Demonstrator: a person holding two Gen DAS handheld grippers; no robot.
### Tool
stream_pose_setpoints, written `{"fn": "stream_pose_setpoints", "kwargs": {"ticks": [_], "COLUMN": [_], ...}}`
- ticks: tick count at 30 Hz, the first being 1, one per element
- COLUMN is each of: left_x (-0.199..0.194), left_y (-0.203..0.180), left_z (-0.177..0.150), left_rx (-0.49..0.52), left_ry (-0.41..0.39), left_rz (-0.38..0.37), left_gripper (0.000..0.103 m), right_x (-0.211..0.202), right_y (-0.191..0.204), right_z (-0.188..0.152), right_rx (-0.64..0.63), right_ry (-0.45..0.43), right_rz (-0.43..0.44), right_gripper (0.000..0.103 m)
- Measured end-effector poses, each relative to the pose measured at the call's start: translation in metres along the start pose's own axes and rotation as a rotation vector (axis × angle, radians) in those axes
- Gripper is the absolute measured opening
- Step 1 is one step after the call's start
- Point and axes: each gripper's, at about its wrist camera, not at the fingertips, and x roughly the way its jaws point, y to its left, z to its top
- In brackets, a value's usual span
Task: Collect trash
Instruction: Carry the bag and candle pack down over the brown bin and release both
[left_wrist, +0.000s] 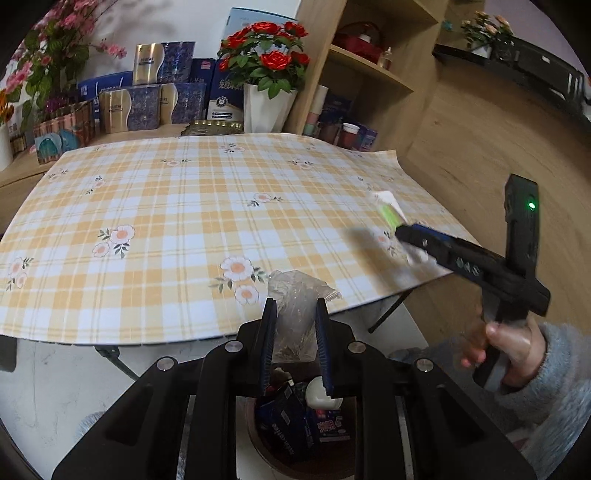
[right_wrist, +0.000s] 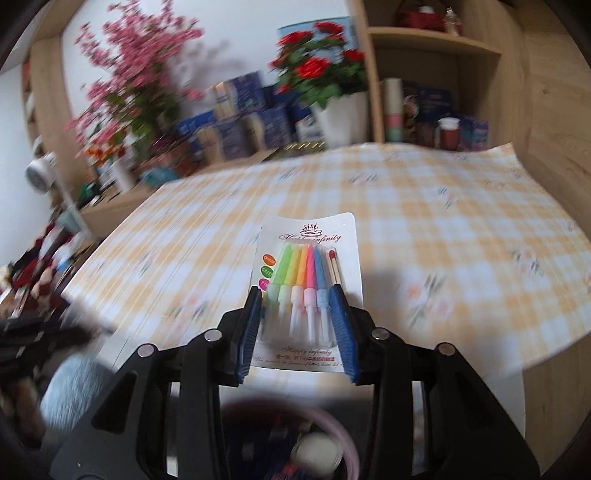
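My left gripper is shut on a crumpled clear plastic wrapper and holds it above a round trash bin with boxes and a white lid inside. My right gripper is shut on a white card pack of coloured birthday candles, held over the table's near edge. In the left wrist view the right gripper shows at the right with the candle pack, blurred. The bin also shows below the right gripper.
A table with a yellow checked floral cloth fills the middle. Behind it stand blue and gold boxes, a white pot of red roses, pink flowers and a wooden shelf unit with cups.
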Motion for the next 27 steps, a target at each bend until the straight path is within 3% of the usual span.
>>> {"fn": "stream_pose_setpoints", "kwargs": {"ticks": [6,11,19,27], "left_x": [-0.004,-0.003,0.005,0.01], "left_y": [-0.003,-0.004,0.008,0.016], "left_z": [-0.026,-0.044,-0.055,-0.057], "left_rx": [-0.016,-0.048,-0.119,-0.159], "left_ry": [0.01,0.007,0.033,0.052], "left_rz": [-0.014,-0.02,0.007,0.003], "left_gripper": [0.021,0.021,0.021,0.021], "right_x": [-0.012,0.002,0.047,0.061], "right_y": [0.035,0.043,0.039,0.046], "right_z": [-0.062,-0.098,-0.126,-0.141], "right_rx": [-0.069,-0.071,-0.02,-0.049], "right_ry": [0.093,0.215,0.436,0.528], "right_rz": [0.053,0.092,0.097,0.066], "right_gripper": [0.04,0.04,0.04,0.042]}}
